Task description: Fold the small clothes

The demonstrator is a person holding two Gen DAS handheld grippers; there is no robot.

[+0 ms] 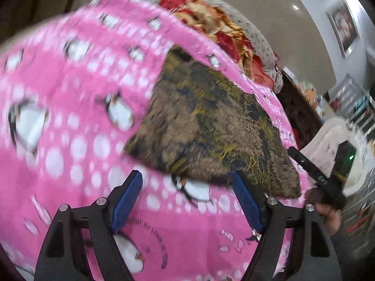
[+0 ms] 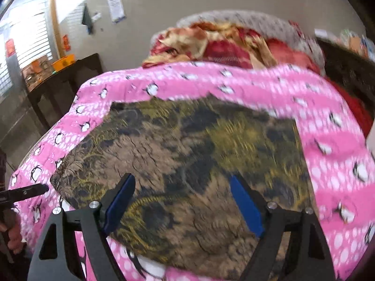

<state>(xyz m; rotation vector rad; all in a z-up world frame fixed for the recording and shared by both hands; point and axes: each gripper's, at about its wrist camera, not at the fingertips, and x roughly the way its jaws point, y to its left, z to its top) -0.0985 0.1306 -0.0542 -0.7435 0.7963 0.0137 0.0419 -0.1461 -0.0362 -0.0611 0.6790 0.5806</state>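
Pink cloth with white dots and little penguins, the pink sheet (image 1: pixel 70 128), covers the bed. On it lies the small cloth (image 2: pixel 187 159), a brown, yellow and black fuzzy piece, spread flat.

From the left wrist, the left hand-held gripper (image 1: pixel 187 199) has its blue pads wide apart with nothing between them. The near edge of the small cloth sits just above the pad tips. Its near corner points to 4 o'clock. The other hand-held gripper shows as a dark bar at 4 o'clock, close to that corner, with a hand (image 1: pixel 328 213) below it.

From the right wrist, the right hand-held gripper (image 2: pixel 180 199) also stands wide, over the small cloth, and nothing is pinched. The cloth's left corner reaches to 9 o'clock, where a dark fingertip comes close to it. Bare pink sheet lies open at 3 o'clock and at 12 o'clock. A red and gold blanket (image 2: pixel 211 42) is heaped past the far edge.
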